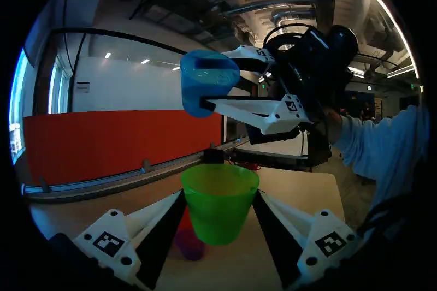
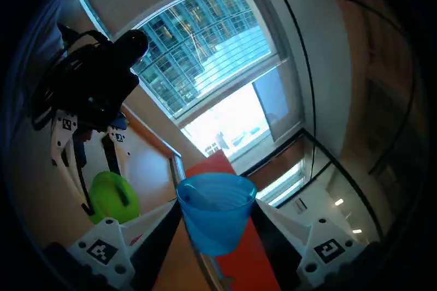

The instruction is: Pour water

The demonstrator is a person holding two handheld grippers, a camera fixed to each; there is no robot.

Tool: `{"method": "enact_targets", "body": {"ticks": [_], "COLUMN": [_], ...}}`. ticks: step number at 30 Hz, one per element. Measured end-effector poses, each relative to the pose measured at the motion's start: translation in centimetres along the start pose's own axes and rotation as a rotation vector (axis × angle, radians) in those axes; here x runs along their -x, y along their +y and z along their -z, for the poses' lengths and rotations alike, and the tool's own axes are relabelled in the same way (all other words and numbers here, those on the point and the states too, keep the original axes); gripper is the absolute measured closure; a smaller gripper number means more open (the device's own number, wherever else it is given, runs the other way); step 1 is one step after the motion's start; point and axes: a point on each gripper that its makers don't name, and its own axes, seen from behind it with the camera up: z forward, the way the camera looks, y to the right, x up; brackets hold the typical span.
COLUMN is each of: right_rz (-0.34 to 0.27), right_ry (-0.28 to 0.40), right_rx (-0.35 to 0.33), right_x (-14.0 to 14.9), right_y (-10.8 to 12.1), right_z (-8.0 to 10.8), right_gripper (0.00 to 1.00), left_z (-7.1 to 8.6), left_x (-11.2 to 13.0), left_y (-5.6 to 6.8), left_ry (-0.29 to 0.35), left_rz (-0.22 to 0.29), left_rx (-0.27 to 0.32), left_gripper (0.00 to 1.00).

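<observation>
The left gripper (image 1: 219, 210) is clamping a translucent green cup (image 1: 220, 184). Above the green cup, the right gripper (image 1: 204, 83) is gripping a blue cup (image 1: 216, 75), its contents indiscernible.

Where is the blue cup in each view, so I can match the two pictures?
Left gripper view: upper centre, the blue cup is held in the right tongs, above the green cup.
Right gripper view: lower centre, between those tongs' own fingers.
Shared landmark: the green cup, lower centre in the left gripper view and lower left in the right gripper view.
</observation>
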Motion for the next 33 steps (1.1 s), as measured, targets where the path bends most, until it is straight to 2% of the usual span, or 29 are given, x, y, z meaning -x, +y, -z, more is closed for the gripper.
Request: {"method": "enact_targets", "body": {"ticks": [9, 33], "right_rz": [0.073, 0.202], "right_ry": [-0.007, -0.013], "right_rx": [0.013, 0.056], "right_x": [0.2, 0.3], "right_y": [0.8, 2.8], "right_z": [-0.3, -0.4], "right_gripper": [0.12, 0.12], "left_z": [-0.1, -0.5], "left_x": [0.0, 0.5], "left_y": [0.1, 0.1], "left_ry": [-0.002, -0.010], "left_rz": [-0.003, -0.005], "left_rx": [0.004, 0.004], "left_gripper": [0.15, 0.15]}}
